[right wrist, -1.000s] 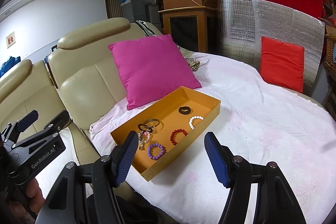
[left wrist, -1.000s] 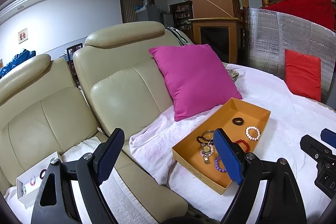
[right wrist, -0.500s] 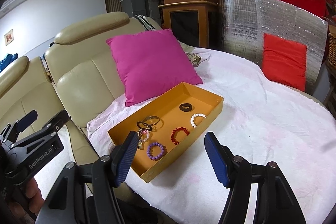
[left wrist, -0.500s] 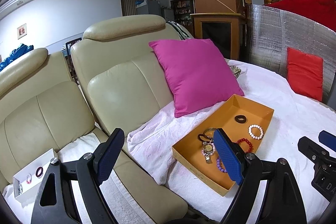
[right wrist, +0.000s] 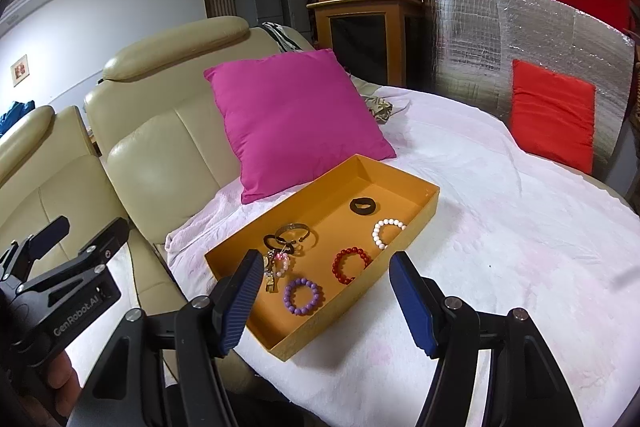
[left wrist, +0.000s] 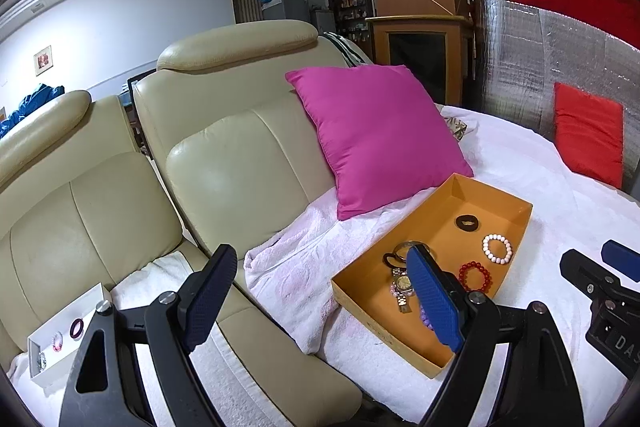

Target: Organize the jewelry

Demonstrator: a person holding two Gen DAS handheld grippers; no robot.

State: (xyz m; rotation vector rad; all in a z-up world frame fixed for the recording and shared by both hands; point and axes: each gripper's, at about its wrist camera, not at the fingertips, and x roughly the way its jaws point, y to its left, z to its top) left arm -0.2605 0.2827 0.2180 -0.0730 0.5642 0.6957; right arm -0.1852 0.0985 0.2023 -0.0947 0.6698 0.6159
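An orange tray (right wrist: 422, 223) (left wrist: 516, 235) lies on the white-covered table. In it are a purple bead bracelet (right wrist: 302, 296), a red bead bracelet (right wrist: 351, 264), a white bead bracelet (right wrist: 387, 233), a black ring (right wrist: 363, 206), a metal bangle (right wrist: 294, 233) and a watch (left wrist: 402, 287). A small white box (left wrist: 86, 311) with a few pieces sits on the sofa seat at lower left. My right gripper (right wrist: 326, 303) is open and empty, just in front of the tray's near end. My left gripper (left wrist: 320, 301) is open and empty, over the sofa seat left of the tray.
A pink cushion (right wrist: 296, 119) leans on the cream sofa (left wrist: 224, 155) behind the tray. A red cushion (right wrist: 554, 115) rests against a silver foil panel (right wrist: 480, 31) at the table's far side. A white towel (left wrist: 168, 267) covers the sofa seat.
Both grippers have moved a little forward and down toward the tray; the tray and cushion look larger. Both stay open and empty.
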